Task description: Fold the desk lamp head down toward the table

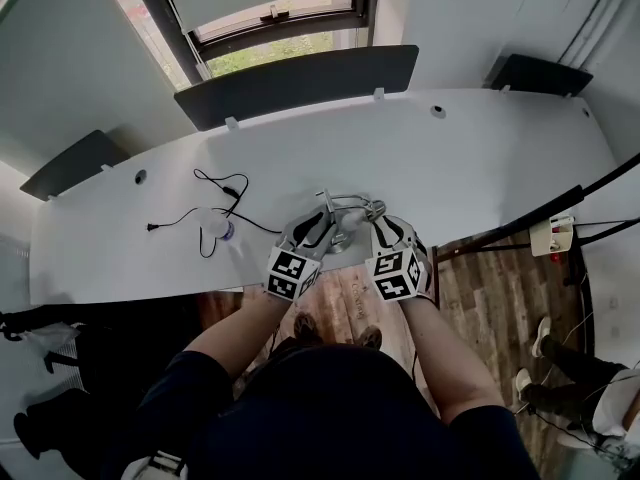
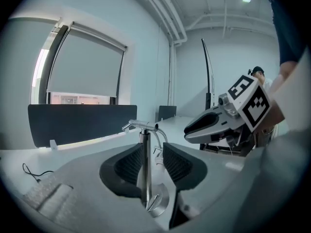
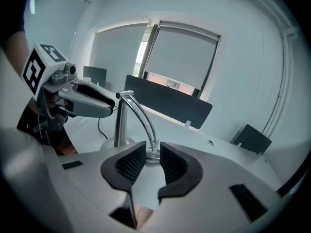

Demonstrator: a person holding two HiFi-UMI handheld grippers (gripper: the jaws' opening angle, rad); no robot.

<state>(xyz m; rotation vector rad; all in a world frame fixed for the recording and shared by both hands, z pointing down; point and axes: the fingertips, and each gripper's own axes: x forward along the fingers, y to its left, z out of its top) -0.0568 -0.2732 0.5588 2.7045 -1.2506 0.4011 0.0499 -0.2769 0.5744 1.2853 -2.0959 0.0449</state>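
Observation:
A chrome desk lamp [image 1: 345, 213] stands near the white table's [image 1: 450, 168] front edge. It has an upright post [image 2: 144, 164] on a round base [image 2: 161, 204] and a curved arm [image 3: 142, 116] that bends down to the head. My left gripper [image 2: 153, 154] is open with the post in the gap, close to the left pad. My right gripper [image 3: 153, 155] has its jaws a little apart. The lamp's low head end [image 3: 153, 158] sits at their tips, and neither pad visibly presses on it. Each gripper shows in the other's view, the right gripper [image 2: 214, 125] and the left gripper [image 3: 92, 101].
A black cable [image 1: 205, 213] with a plug lies left of the lamp, beside a small white and blue object [image 1: 222, 230]. Dark divider panels [image 1: 300, 83] stand along the table's far edge. A power strip [image 1: 555, 236] hangs off the right on the wooden floor side.

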